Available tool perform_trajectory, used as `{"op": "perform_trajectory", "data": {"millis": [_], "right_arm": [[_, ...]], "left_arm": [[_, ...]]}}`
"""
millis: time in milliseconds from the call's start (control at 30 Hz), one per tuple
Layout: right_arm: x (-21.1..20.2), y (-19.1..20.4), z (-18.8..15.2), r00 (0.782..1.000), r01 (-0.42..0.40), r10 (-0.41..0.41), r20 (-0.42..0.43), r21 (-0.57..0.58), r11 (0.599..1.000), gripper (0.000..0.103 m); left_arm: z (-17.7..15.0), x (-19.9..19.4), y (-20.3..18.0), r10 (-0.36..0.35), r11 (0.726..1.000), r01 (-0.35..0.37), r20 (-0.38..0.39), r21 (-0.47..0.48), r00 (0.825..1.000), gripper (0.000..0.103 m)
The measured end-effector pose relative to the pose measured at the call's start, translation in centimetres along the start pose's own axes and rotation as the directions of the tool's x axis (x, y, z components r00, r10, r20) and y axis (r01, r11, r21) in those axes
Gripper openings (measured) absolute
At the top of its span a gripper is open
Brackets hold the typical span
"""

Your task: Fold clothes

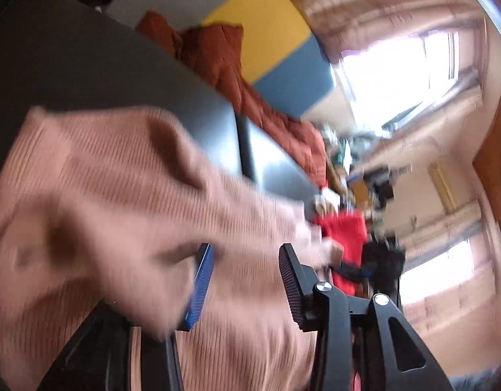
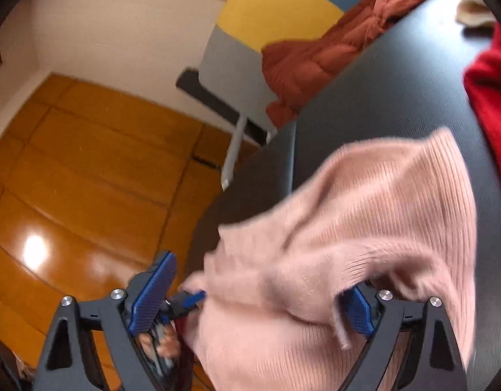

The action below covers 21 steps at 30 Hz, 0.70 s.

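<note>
Two garments beside: rust jacket [image 2: 319, 62], red sweater [image 2: 491, 97]; blurred ribbed pink sweater [image 2: 364, 228] drapes both spread-apart claws [image 1: 247, 286] [image 2: 257, 296] over desk [image 2: 397, 75].

Dark bench [image 2: 397, 91] in foreground. Glossy orange-brown wooden floor [image 2: 87, 169] below, with a bright light reflection. Cream wall [image 2: 120, 26] beyond. Panel of grey, yellow and blue blocks [image 2: 270, 9] behind the bench. Bright windows [image 1: 390, 68] at far right, overexposed; surroundings blurred.
</note>
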State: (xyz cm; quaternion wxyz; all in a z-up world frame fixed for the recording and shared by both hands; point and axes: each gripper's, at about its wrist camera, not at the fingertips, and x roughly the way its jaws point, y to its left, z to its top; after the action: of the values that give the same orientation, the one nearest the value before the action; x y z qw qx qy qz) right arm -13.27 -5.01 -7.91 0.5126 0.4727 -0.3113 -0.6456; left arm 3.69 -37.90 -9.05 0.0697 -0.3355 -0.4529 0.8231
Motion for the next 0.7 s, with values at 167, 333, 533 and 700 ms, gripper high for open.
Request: {"op": "perform_trajectory", "data": {"millis": [167, 333, 533, 700], "right_arm": [[-1.7, 0.2, 1.1, 0.995, -0.001, -0.001, 0.103, 0.015, 1.0, 0.096], [-3.3, 0.3, -0.3, 0.992, 0.107, -0.103, 0.076, -0.05, 0.993, 0.096], [-4.2, -0.5, -2.7, 0.964, 0.261, -0.252, 0.083, -0.133, 0.956, 0.095], [-2.9, 0.4, -3.0, 0.936, 0.352, -0.341, 0.086, -0.206, 0.913, 0.095]], "left_arm": [[3.1, -1.5, 0.0, 0.041, 0.998, -0.033, 0.171, -0.049, 0.984, 0.043], [1.8, -5.6, 0.8, 0.195, 0.981, -0.192, 0.245, -0.037, 0.95, 0.049], [-0.8, -8.8, 3.0, 0.412, 0.908, -0.417, 0.245, -0.033, 0.878, 0.058], [-1.0, -8.4, 1.9, 0.486, 0.861, -0.508, 0.259, 0.022, 0.835, 0.058]]}}
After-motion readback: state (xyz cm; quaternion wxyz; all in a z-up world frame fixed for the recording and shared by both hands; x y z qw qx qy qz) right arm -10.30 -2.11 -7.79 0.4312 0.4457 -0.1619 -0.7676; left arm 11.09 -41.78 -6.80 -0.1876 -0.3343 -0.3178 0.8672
